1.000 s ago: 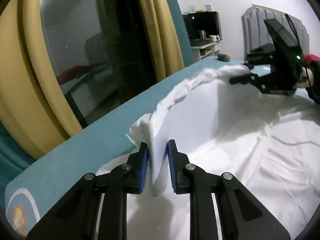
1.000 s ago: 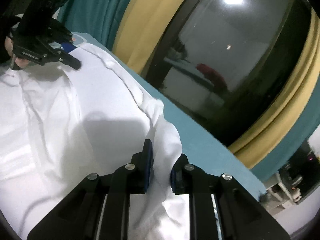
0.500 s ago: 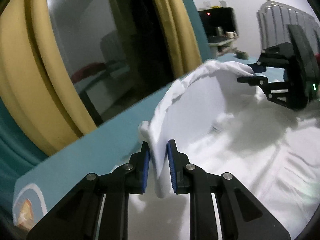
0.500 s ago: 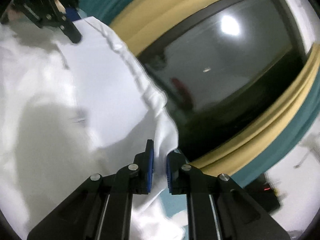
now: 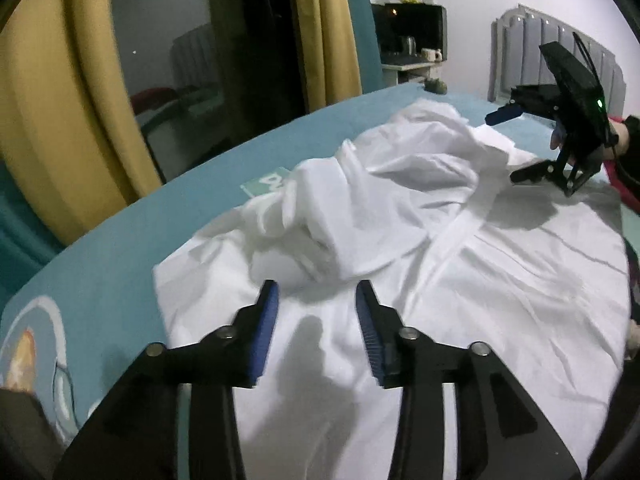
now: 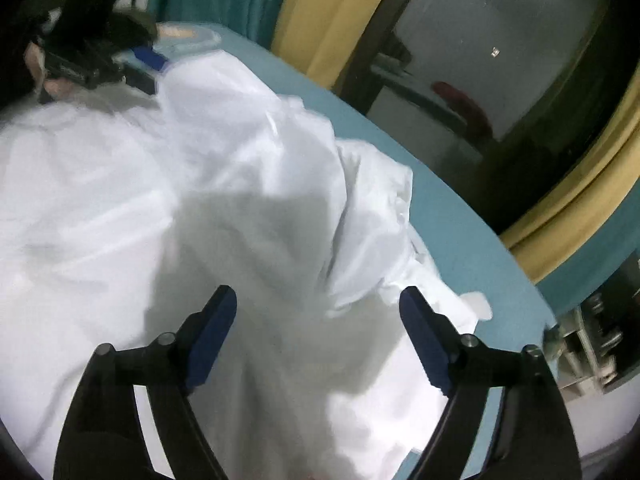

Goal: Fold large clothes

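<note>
White garment [image 5: 400,216] now loose on the teal bed [image 5: 100,264], no longer pinched as a second ago. Left wrist view: left claw [image 5: 316,296] spread wide, blue pads [image 5: 266,328] apart and holding nothing, hovering just above the near hem; half a second back, shut on a raised fold. Fallen flap bunched in a rumpled heap just ahead of the tips, near the bed's far edge. Across the cloth, right claw [image 5: 516,144] seen side-on, fingers parted and clear of the fabric, gripped by a hand in a red and dark sleeve. Only from this side: grey padded headboard [image 5: 556,52], dark shelf unit [image 5: 408,32] by the wall, cartoon print on the bedcover at lower left.

Right wrist view: right claw [image 6: 318,320] likewise wide open and empty, cloth lying slack between and beneath the pads, blurred. Earlier closed on the lifted edge. Crumpled folds [image 6: 360,208] piled toward the window side. Left claw [image 6: 142,68] at upper left, one blue pad showing. Only from this side: dark window pane [image 6: 500,60] with reflected ceiling lamp, yellow curtain [image 6: 328,12] alongside.
</note>
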### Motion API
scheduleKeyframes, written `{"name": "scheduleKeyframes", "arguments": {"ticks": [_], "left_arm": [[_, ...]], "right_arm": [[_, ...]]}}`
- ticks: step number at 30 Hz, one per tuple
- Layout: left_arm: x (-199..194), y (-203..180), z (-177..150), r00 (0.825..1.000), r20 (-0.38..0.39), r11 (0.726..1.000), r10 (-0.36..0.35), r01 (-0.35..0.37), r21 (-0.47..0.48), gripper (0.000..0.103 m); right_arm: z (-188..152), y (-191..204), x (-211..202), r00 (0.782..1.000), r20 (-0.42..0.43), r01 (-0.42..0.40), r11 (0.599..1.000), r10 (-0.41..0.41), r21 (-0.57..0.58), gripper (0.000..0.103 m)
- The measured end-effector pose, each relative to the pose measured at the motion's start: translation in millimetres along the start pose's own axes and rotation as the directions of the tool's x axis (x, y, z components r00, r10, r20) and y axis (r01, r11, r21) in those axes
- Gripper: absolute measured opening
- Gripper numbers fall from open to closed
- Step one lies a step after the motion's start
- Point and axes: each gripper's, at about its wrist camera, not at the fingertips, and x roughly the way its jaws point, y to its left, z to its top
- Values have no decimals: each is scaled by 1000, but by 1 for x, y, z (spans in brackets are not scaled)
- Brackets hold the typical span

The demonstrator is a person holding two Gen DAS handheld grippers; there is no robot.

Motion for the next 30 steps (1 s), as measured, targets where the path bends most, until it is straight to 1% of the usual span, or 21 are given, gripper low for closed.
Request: {"name": "scheduleKeyframes", "arguments": {"ticks": [1, 3, 5, 7, 8, 9, 10, 11, 12, 13, 14, 16, 19, 21, 22, 24, 25, 27, 28, 29, 30], "left_arm": [[-6, 2, -3, 1000, 5, 1000, -2, 2, -12, 45], [-17, 7, -6, 1000, 24, 999, 8, -7, -51, 45], [-26, 12, -4, 999, 47, 995, 7, -2, -96, 45], [-32, 13, 0, 998, 68, 991, 16, -7, -133, 45], [-33, 13, 2, 997, 72, 989, 24, -13, -149, 45], [-34, 14, 4, 997, 77, 986, 23, -10, -165, 45], [-36, 13, 5, 996, 84, 983, 17, -2, -184, 45], [-36, 13, 6, 996, 90, 979, 15, 3, -203, 45], [-37, 14, 8, 995, 99, 974, 14, 9, -226, 45], [-36, 15, 10, 994, 108, 969, 8, 19, -248, 45], [-35, 15, 12, 994, 114, 964, 3, 28, -266, 45], [-31, 14, 19, 992, 121, 961, 17, 17, -276, 45], [-19, 11, 36, 990, 142, 958, 13, 29, -287, 46], [-6, 9, 47, 991, 131, 956, 23, 17, -293, 46], [3, 9, 53, 993, 118, 956, 27, 9, -295, 46], [27, 6, 61, 996, 73, 958, 56, -33, -286, 46], [39, 5, 63, 998, 37, 960, 58, -46, -277, 46], [65, 3, 56, 996, -72, 961, 56, -73, -268, 46], [74, 1, 49, 990, -125, 961, 59, -90, -263, 46], [75, 0, 44, 988, -144, 963, 60, -95, -252, 46], [75, -2, 39, 986, -151, 968, 67, -101, -231, 46]], "right_arm": [[7, -5, -4, 999, 26, -21, 999, 20, 38, 83], [26, 0, -9, 992, 113, -66, 993, 55, 95, 83], [49, 2, 1, 986, 154, -90, 987, 69, 132, 83], [80, 4, 30, 987, 153, -83, 982, 56, 170, 83], [85, 7, 38, 988, 145, -71, 982, 46, 177, 83], [98, 8, 59, 994, 109, -45, 982, 25, 185, 83], [101, 8, 68, 996, 88, -42, 980, 26, 192, 76], [107, 7, 86, 996, 52, -87, 976, 78, 200, 43], [106, 9, 95, 995, 18, -103, 973, 102, 208, 24], [105, 10, 100, 994, -12, -99, 972, 104, 213, 3], [102, 13, 101, 993, -22, -108, 971, 115, 212, 3], [92, 25, 86, 988, -11, -148, 967, 154, 207, 3], [80, 44, 63, 986, -14, -162, 965, 168, 205, 3], [73, 58, 53, 977, -30, -198, 956, 209, 219, 3], [69, 69, 51, 972, -44, -217, 951, 232, 221, 3], [62, 83, 48, 970, -60, -218, 952, 236, 217, 3], [59, 85, 45, 971, -69, -212, 953, 231, 216, 4], [54, 87, 33, 966, -63, -231, 946, 251, 229, 6], [51, 84, 24, 963, -46, -249, 940, 267, 234, 14], [50, 79, 12, 962, -28, -258, 937, 272, 235, 32], [50, 72, -1, 967, -3, -246, 941, 253, 232, 44]]}}
